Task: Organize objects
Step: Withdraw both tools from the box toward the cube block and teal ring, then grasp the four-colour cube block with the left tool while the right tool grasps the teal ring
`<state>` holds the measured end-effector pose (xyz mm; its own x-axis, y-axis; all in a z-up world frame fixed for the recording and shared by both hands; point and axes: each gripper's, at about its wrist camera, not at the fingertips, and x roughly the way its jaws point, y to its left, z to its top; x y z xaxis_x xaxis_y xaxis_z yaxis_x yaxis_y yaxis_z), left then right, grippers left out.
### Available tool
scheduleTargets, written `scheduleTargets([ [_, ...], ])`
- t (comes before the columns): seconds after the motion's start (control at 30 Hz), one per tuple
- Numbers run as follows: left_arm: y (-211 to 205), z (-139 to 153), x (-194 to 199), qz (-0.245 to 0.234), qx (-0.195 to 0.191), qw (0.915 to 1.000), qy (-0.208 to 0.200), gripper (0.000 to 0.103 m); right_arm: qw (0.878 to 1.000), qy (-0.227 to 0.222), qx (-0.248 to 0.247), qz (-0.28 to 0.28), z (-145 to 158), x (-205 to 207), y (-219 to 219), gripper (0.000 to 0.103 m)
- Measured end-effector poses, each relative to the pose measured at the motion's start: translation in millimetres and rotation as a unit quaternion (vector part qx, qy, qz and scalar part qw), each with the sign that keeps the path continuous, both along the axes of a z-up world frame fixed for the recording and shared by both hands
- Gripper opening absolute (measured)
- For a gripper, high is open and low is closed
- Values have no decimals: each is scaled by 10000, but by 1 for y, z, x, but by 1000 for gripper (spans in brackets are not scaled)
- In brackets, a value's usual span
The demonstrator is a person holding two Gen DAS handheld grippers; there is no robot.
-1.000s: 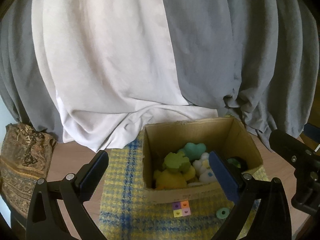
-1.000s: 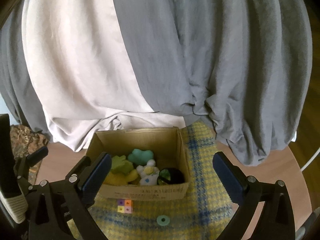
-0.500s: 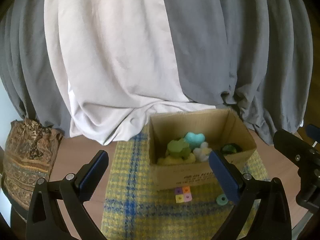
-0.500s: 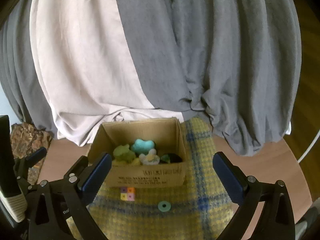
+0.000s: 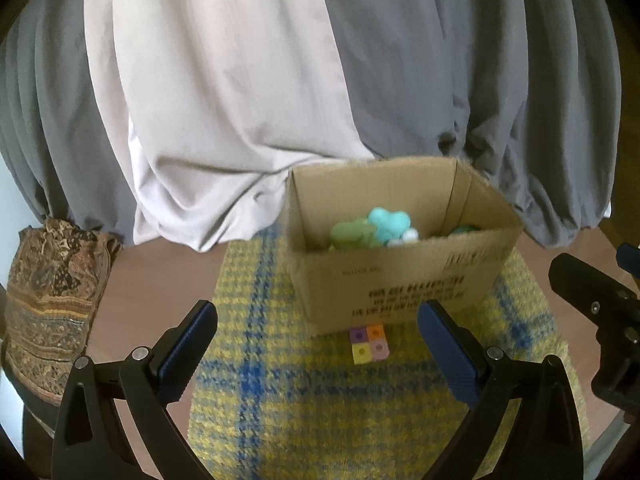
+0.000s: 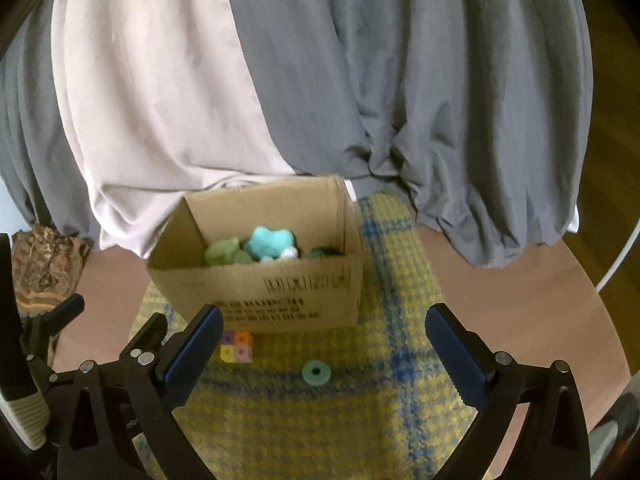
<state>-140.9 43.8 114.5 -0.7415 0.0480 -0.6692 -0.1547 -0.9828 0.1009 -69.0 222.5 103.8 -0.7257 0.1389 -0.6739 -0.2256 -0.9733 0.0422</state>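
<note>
Cardboard box (image 6: 280, 292) front bears black printed lines and symbols, too blurred to read

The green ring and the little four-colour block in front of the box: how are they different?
The green ring is round, one colour, with a hole through its middle; the four-colour block is square, split into purple, orange, yellow and pink squares. The ring lies out on the plaid cloth, apart from the cardboard box; the block sits close against the box's front. Both are small, lie flat on the cloth, outside the box.
</note>
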Motion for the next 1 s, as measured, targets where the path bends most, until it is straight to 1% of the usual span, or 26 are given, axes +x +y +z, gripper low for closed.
scheduleTargets([
  [0.17, 0, -19, 3, -13, 43, 10000, -56, 102, 9998, -184, -79, -65, -24, 1, 4, 102],
  [0.3, 6, -39, 1, -69, -17, 9997, -235, 102, 9995, -291, -43, -90, -40, 0, 6, 102],
  [0.53, 13, -65, -5, -75, -53, 9991, -421, 102, 9988, -477, -63, -111, -67, -3, 9, 101],
  [0.63, 19, -76, -8, -136, -125, 9987, -473, 100, 9985, -543, -63, -91, -79, -5, 9, 101],
  [0.7, 23, -84, -10, -191, -178, 9982, -534, 96, 9983, -580, -54, -71, -85, -7, 8, 100],
  [0.8, 28, -93, -13, -246, -218, 9976, -614, 91, 9978, -651, -94, -37, -94, -11, 10, 96],
  [0.9, 28, -100, -17, -229, -220, 9972, -671, 90, 9973, -718, -130, -29, -101, -16, 10, 90],
  [0.93, 28, -101, -19, -218, -207, 9972, -687, 87, 9972, -729, -146, -36, -103, -17, 11, 87],
  [1.0, 27, -106, -23, -184, -194, 9969, -744, 83, 9970, -741, -190, -80, -106, -19, 13, 85],
])
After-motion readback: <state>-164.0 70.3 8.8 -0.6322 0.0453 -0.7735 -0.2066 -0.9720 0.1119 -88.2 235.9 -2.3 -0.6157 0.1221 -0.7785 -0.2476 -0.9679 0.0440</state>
